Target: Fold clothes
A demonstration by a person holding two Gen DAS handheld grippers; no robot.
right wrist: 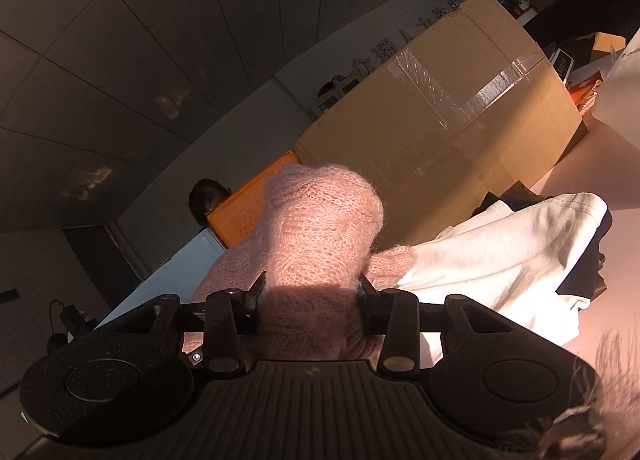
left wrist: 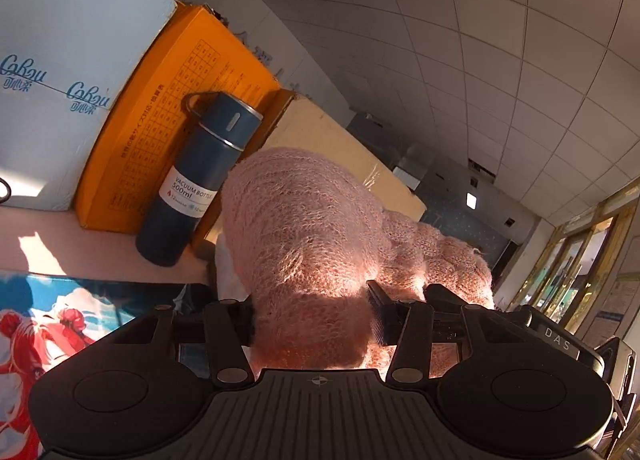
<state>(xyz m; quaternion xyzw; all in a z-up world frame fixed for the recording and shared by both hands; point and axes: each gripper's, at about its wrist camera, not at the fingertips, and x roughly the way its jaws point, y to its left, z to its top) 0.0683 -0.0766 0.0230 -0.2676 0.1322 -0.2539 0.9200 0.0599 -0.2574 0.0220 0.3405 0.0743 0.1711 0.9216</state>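
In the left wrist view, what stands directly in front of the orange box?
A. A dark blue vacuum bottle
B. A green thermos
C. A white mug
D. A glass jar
A: the dark blue vacuum bottle, labelled 500ml, stands on the table against the orange box, left of the pink knitted sweater.

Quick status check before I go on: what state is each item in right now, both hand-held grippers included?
Left hand-held gripper: shut on pink sweater.
Right hand-held gripper: shut on pink sweater.
Pink sweater: bunched, lifted, not yet folded.
White garment: crumpled on the table, unfolded.
Flask: upright, cap on.
Cardboard box: taped shut.
Orange box: closed, standing on edge.
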